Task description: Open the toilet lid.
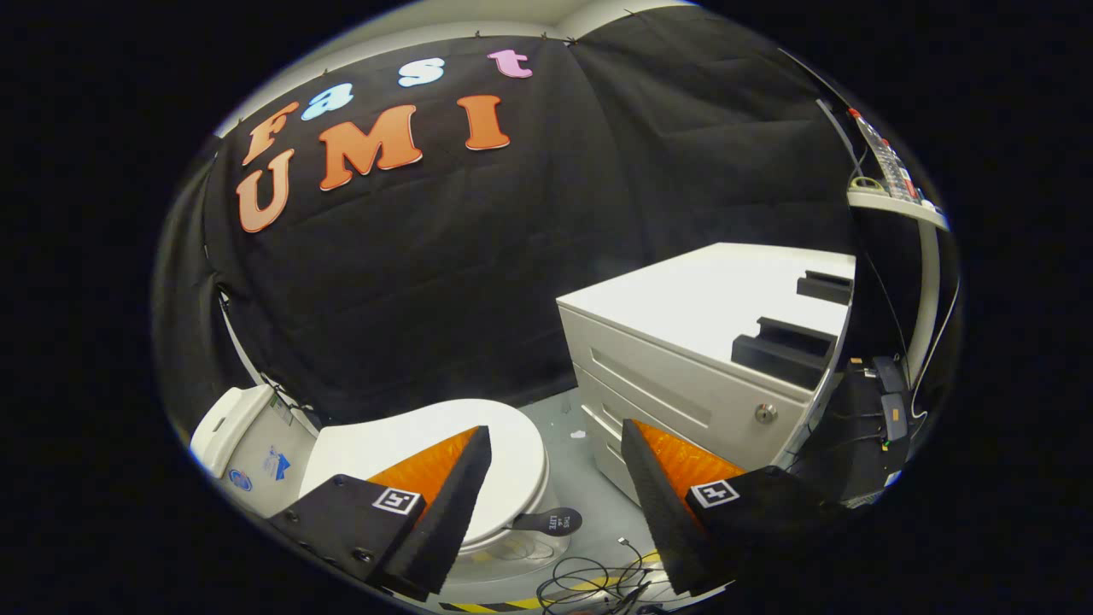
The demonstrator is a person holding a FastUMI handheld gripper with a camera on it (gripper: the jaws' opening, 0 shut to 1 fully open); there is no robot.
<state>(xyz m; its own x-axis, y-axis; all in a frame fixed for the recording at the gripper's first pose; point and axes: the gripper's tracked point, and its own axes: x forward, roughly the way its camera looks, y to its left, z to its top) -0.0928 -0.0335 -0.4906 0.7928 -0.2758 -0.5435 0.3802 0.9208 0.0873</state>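
Gripper view: gripper (555,465) wide, holding nothing; lid (504,444) down on the toilet at 11 o'clock, partly behind the left finger; likely rigid, smooth, hinged; the black tab (551,521) at its front looks best to grip.

toilet lid (512,444): glossy white plastic | cabinet (683,359): smooth matt white | tool (555,504) pads: black foam

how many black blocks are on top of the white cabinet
2: one black block near the cabinet front edge, another farther back; more may be hidden. The tongs are open above the closed toilet lid.
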